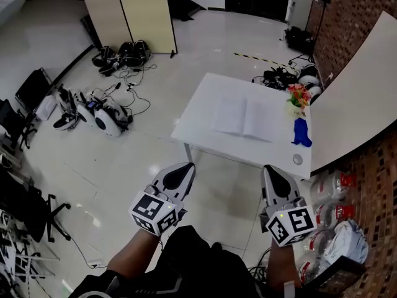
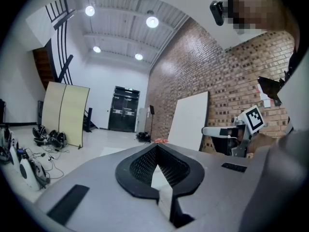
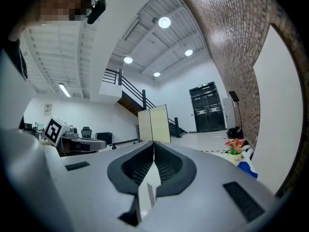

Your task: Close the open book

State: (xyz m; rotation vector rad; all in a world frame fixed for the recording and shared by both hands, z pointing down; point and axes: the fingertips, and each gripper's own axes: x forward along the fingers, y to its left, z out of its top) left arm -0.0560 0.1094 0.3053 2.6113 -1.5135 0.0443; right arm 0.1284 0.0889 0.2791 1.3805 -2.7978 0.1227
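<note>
Evidently the approach is the step in hand: the left gripper (image 1: 185, 168), its jaws pressed together on nothing, hangs over bare floor, well short of the white table (image 1: 193, 129). The open book (image 1: 243, 118) lies flat mid-table (pages up, nothing touching it). The right gripper (image 1: 268, 169) is likewise closed and empty. Next, I judge, both must reach the table, then a tip slips under one cover to fold it over.

An open book (image 1: 243, 118) lies flat near the middle of a white table (image 1: 201, 107). Its two pale pages face up, with the crease between them running across the table.
</note>
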